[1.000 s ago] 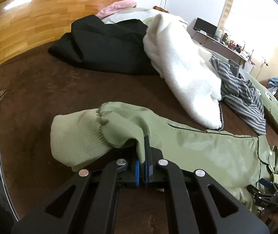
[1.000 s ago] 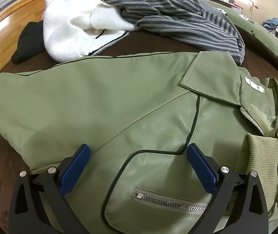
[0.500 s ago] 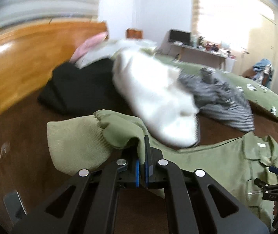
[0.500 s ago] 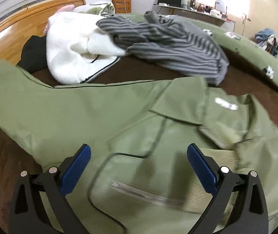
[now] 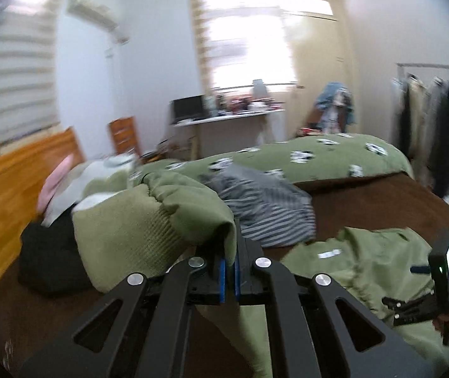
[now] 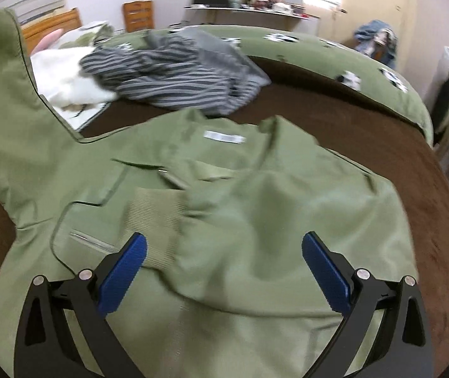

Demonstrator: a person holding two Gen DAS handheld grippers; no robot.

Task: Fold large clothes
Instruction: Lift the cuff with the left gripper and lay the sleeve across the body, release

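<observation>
blue-padded fingers of the left gripper (image 5: 230, 278) were pressed together, pinching a fold of the green jacket's sleeve (image 5: 189, 211) just behind its ribbed knit cuff (image 5: 123, 236); the cuff and the puffed, smooth sleeve end bulged to the left of the pads, lifted off the bed. the right gripper (image 6: 224, 271) had its two flat blue pads (image 6: 122, 272) spread wide, with nothing between them pressed; they hung above the jacket (image 6: 256, 220) without clearly touching it.

the jacket was a smooth, faintly shiny, leather-like green, with thin dark piping, a zip pocket (image 6: 92, 242), a flat collar carrying a white label (image 6: 224, 137), and a second ribbed cuff (image 6: 158, 217) lying folded in across the front. its body lay crumpled on the brown, velvety bed cover (image 6: 366, 132) toward the near edge of the bed, one sleeve rising at the left of the right wrist view.

farther up the bed lay a rumpled grey striped garment (image 6: 180, 72), a fluffy white one (image 6: 67, 78) and a black one (image 5: 48, 252), near the wooden headboard (image 5: 7, 186). a green quilt (image 5: 319, 157) with dark-and-white patches ran along the far edge.
</observation>
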